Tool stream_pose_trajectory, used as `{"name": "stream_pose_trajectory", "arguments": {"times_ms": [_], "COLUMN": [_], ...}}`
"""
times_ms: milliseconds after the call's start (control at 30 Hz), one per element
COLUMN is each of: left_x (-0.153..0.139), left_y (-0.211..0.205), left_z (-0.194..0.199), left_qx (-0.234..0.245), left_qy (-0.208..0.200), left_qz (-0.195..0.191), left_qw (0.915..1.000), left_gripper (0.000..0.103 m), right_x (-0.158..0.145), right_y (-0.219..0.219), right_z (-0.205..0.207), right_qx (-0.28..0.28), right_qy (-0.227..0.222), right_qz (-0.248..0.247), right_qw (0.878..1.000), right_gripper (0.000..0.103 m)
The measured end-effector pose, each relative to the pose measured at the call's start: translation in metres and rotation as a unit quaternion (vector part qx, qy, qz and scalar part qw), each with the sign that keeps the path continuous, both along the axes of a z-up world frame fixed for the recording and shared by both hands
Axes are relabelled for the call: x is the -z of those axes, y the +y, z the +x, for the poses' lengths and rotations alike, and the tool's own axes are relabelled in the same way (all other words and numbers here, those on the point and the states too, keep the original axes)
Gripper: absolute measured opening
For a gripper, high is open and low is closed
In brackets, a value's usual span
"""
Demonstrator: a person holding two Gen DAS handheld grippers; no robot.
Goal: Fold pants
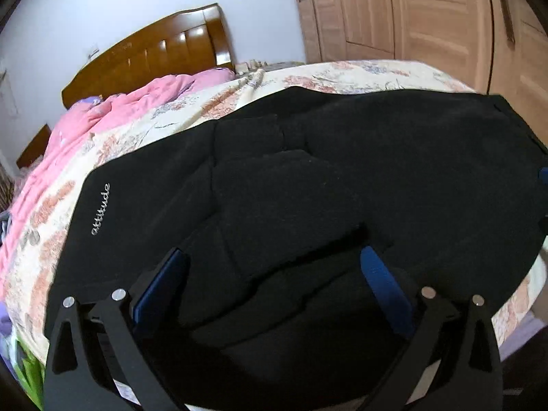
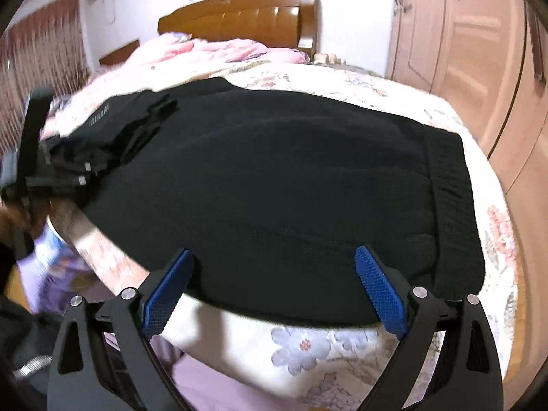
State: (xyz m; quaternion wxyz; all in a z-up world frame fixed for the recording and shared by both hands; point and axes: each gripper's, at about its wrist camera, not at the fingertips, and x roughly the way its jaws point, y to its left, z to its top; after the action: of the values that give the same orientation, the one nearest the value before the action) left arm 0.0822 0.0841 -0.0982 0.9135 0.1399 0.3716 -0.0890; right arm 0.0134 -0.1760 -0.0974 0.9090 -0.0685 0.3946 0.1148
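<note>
One pair of black pants (image 1: pixel 308 178) lies flat on the bed (image 1: pixel 359 72), w/ one pink quilt (image 1: pixel 102 116) by the headboard (image 1: pixel 154 54). Left gripper (image 1: pixel 270 260) is spread wide over the fabric, gripping nothing. Right gripper (image 2: pixel 274 260) is likewise released at the pants' near edge.

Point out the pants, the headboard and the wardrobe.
pants (image 2: pixel 291 178), right wrist view, middle of the black fabric
headboard (image 2: pixel 239 17), right wrist view, centre of the wooden panel
wardrobe (image 1: pixel 428 10), left wrist view, a door panel

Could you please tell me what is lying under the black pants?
The pants lie on a floral bedspread, visible all around them. Whatever sits directly beneath the fabric is covered.
</note>
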Motion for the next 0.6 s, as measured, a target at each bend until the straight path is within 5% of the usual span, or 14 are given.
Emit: {"name": "stream_pose_trajectory", "arguments": {"times_ms": [67, 167, 267, 367, 467, 533, 600], "left_x": [-0.011, -0.052, -0.073, -0.064, -0.035, -0.024, -0.006], "left_y": [-0.007, -0.035, -0.08, -0.134, -0.169, -0.176, -0.192], "left_z": [-0.002, -0.011, 0.005, 0.053, 0.1, 0.116, 0.131], "left_qx": [-0.009, 0.053, 0.104, 0.158, 0.187, 0.191, 0.177], "left_qy": [0.006, -0.039, -0.054, 0.002, 0.09, 0.12, 0.145], "left_qz": [0.009, -0.014, 0.001, 0.001, -0.054, -0.081, -0.066], "left_qw": [0.9999, 0.9978, 0.9931, 0.9874, 0.9766, 0.9708, 0.9712], "left_gripper": [0.101, 0.101, 0.101, 0.101, 0.101, 0.101, 0.102], "right_x": [-0.009, -0.026, -0.032, -0.017, -0.006, -0.004, -0.004], "right_y": [-0.005, -0.019, -0.022, -0.024, -0.021, -0.021, -0.024], "right_z": [-0.002, 0.0, 0.019, 0.037, 0.028, 0.023, 0.021], "right_qx": [-0.001, 0.009, 0.02, 0.027, 0.011, 0.003, -0.002], "right_qy": [0.006, -0.019, -0.025, 0.011, -0.009, -0.017, -0.019], "right_qz": [0.025, 0.071, 0.058, 0.043, 0.02, 0.014, 0.02], "right_qw": [1.0, 0.997, 0.998, 0.999, 1.0, 1.0, 1.0], "right_gripper": [0.092, 0.092, 0.092, 0.092, 0.092, 0.092, 0.092]}}
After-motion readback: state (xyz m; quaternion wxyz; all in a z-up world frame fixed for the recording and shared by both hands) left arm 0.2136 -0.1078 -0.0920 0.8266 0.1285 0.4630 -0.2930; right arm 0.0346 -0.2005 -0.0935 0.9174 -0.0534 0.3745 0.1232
